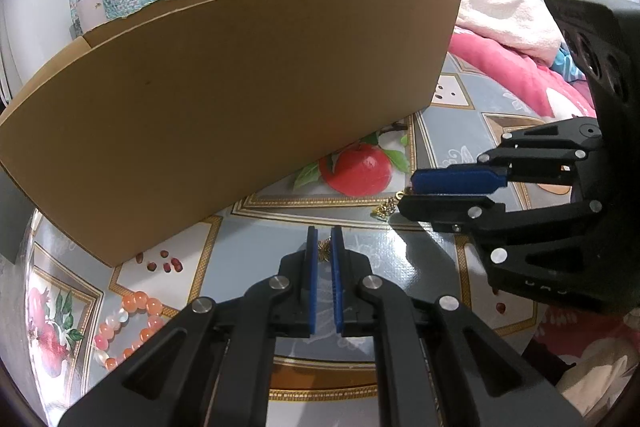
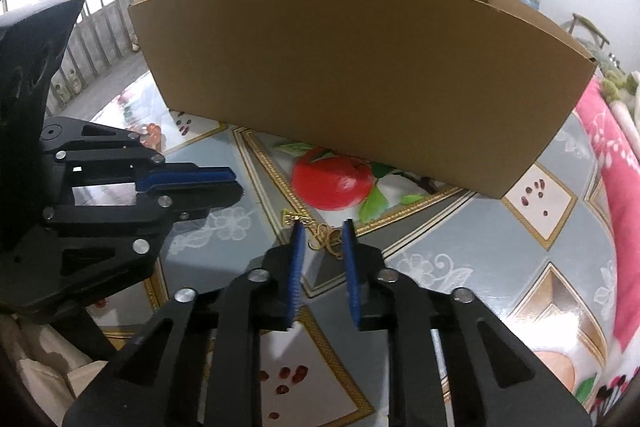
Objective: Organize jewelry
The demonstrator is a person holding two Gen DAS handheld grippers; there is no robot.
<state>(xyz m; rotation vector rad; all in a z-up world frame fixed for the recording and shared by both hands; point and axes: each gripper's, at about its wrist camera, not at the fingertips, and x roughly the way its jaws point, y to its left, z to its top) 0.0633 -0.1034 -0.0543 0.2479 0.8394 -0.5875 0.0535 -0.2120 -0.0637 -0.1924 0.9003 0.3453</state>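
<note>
Gold jewelry [image 2: 326,237] lies between the right gripper's [image 2: 323,227] parted fingertips, unpinched.

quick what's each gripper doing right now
left gripper: closed, pinching a small gold piece of jewelry at its tips.
right gripper: open, a gold chain on the table between its fingers, not gripped.

A plain brown cardboard box [image 1: 224,87] stands on a glossy grey tablecloth [image 2: 460,267] printed with red apples, green leaves and gold-bordered diamonds, beside an orange-and-white beaded bracelet [image 1: 128,327] and gold-coloured jewelry [image 2: 324,237]
</note>
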